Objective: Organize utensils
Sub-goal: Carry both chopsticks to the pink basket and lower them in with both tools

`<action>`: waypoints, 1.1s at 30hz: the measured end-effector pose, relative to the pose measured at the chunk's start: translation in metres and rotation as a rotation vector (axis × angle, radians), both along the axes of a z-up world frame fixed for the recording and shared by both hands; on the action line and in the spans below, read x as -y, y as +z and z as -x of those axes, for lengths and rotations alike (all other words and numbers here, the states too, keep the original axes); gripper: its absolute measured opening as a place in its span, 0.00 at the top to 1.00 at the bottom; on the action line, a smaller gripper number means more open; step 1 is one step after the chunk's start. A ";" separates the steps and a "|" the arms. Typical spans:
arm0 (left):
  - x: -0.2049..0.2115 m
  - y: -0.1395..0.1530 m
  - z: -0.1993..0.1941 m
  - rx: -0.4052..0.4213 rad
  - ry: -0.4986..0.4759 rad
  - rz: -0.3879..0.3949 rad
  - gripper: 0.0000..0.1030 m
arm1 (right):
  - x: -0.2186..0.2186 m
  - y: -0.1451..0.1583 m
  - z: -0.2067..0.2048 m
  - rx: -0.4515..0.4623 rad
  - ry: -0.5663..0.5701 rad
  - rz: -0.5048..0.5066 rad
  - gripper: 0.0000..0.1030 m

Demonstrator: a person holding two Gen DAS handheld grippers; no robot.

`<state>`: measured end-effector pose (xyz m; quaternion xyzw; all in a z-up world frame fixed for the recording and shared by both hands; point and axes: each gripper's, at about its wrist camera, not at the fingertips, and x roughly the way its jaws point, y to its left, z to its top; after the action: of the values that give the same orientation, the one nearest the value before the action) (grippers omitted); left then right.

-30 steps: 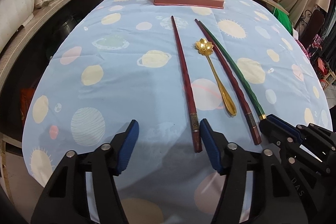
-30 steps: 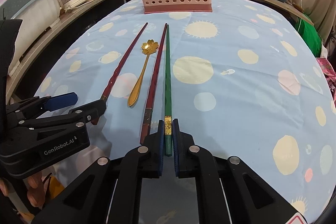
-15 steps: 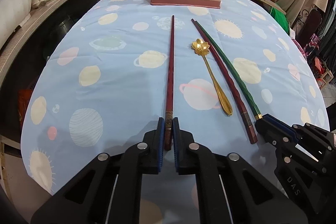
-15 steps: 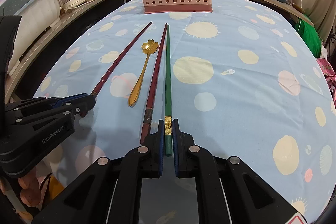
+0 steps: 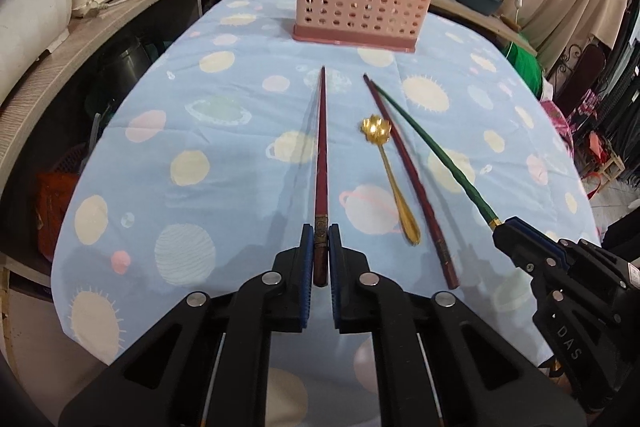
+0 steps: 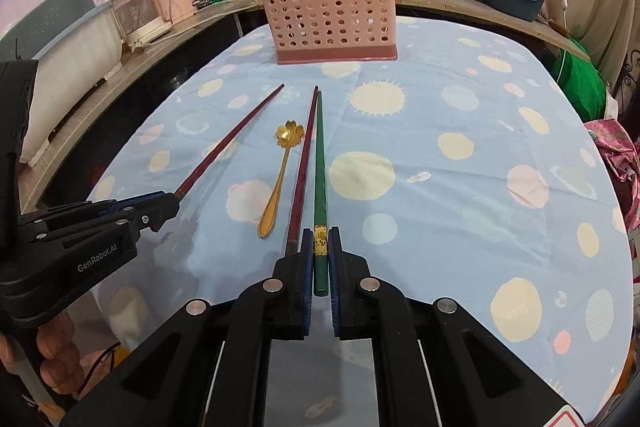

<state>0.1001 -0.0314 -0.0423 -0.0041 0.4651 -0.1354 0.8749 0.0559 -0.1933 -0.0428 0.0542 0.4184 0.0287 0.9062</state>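
Clearly, the pick-up step is in hand, with one chopstick taken by each gripper. The left gripper [image 5: 321, 247] is clenched on the butt end of a dark red chopstick [image 5: 321, 163], its jaws having just been closing with that stick between them; the right gripper [image 6: 320, 247] is clamped on the gold-banded end of the green chopstick [image 6: 319, 163]. Both sticks appear to be raised at the held end (a faint shadow is cast on the cloth beside the red one), though whether the far tips are touching the cloth cannot be told.

Left on the planet-patterned tablecloth [image 5: 224, 131] are a second red chopstick [image 5: 408, 179] and a gold flower-bowled spoon [image 5: 390, 167], lying between the two held sticks. The pink perforated holder [image 6: 328, 15] is stood at the far end of the table, well apart from the utensils, and its smaller right compartment is seen in the right wrist view.

Next, the held sticks would probably need to be carried forward, tipped upright and lowered tip-first through the holder's open top. Care is called for, since long sticks gripped at one end can swing or catch on the rim.
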 end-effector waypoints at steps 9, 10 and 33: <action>-0.014 0.056 -0.011 0.100 0.021 0.078 0.93 | 0.016 0.062 -0.006 0.152 -0.027 0.001 0.93; -0.015 0.063 -0.014 0.115 0.025 0.088 0.93 | 0.017 0.069 -0.007 0.170 -0.029 0.002 0.93; -0.005 0.171 -0.109 0.298 0.037 0.157 0.93 | 0.042 0.150 -0.085 0.339 -0.031 -0.044 0.93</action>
<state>0.2096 -0.0263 0.1291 -0.0611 0.3181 -0.1542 0.9334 0.1404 -0.2357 0.1072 0.0748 0.2579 0.0327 0.9627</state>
